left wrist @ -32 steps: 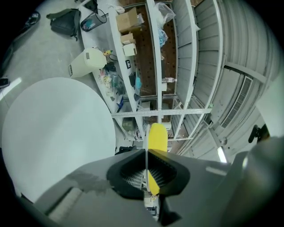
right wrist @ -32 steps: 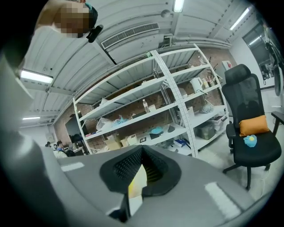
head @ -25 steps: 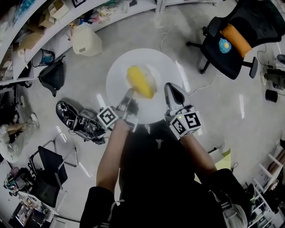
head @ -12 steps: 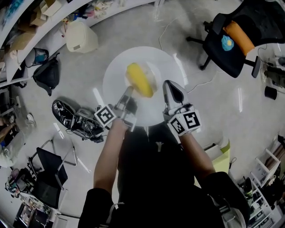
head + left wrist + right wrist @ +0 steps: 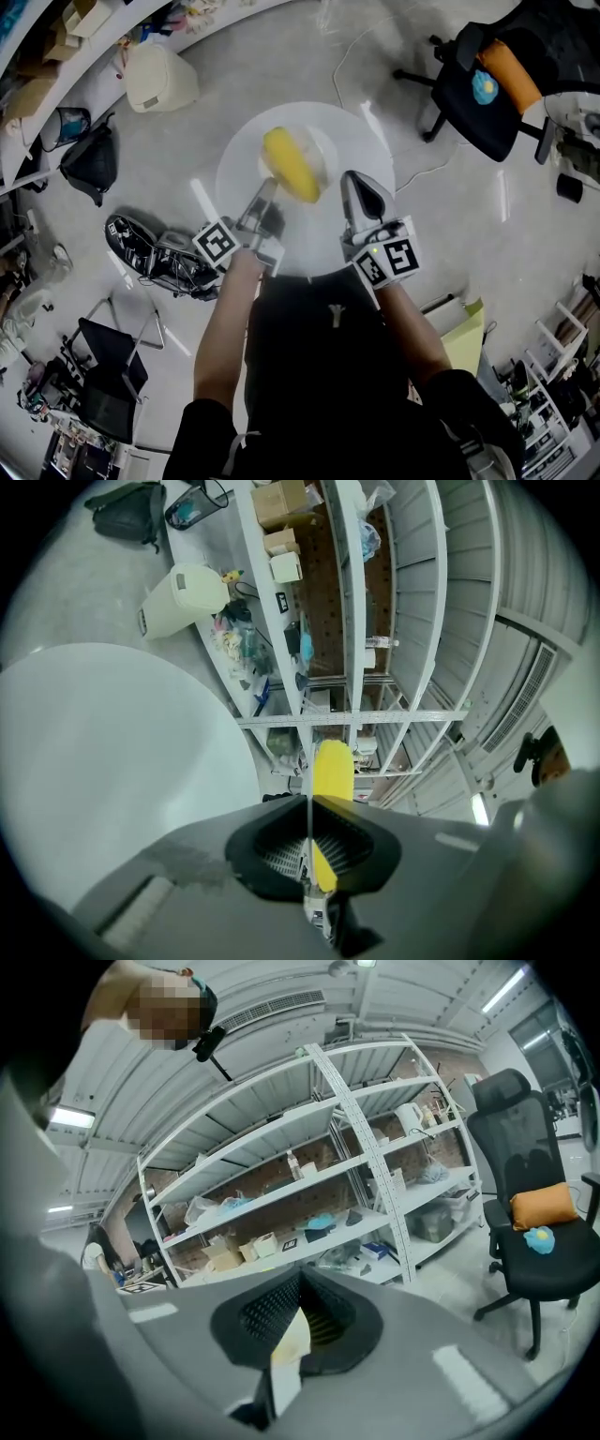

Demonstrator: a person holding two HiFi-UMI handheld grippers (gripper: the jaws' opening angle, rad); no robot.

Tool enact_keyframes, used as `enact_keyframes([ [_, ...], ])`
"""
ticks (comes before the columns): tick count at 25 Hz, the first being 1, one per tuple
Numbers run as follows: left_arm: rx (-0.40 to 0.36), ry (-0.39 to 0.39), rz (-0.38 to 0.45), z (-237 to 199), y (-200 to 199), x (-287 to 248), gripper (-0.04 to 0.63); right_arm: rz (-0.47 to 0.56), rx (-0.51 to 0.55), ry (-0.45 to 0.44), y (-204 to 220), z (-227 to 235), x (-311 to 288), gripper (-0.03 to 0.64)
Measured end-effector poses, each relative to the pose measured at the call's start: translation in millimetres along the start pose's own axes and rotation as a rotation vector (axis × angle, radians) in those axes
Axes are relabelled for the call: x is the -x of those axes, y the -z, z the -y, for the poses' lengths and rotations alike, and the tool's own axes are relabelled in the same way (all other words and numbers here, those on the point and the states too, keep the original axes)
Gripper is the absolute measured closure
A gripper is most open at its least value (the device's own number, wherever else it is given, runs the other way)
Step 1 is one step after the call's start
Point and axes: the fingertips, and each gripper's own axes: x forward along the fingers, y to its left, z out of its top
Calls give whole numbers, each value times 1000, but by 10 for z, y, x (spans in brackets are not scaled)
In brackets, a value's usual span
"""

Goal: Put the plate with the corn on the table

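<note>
A: Any change logged over the last second?

B: None in the grip. The left hand-held gripper (image 5: 265, 202) is kept shut on the rim of the plate (image 5: 289, 1340), whose thin edge is seen pinched between its jaws. The right hand-held gripper (image 5: 361, 192) is likewise clamped on the rim at the other side. The corn (image 5: 292, 166) is seen unshifted on the plate.

A: And against the round white surface (image 5: 246, 141)?

B: The plate is held above the middle of the surface, as before. The surface is seen slightly larger in the head view, and the beige bin (image 5: 157, 77) beyond its far-left edge has slid outward. A descent toward the surface is inferred.

A: Contact made?

B: Not judged so. In the left gripper view, shelving is seen between the plate edge and the surface rim. The task is read as late-stage: a level set-down, then release, is still to be done.
</note>
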Motion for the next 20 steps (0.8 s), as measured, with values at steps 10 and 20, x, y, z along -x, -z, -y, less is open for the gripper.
enact_keyframes([
  [10,5,-8,-26,-162,-209,-238,577,-4,20,-13,-6,28,-362,607],
  [20,8,17,-42,-270,-311,-459,578,7,24,-1,57,173,-567,607],
])
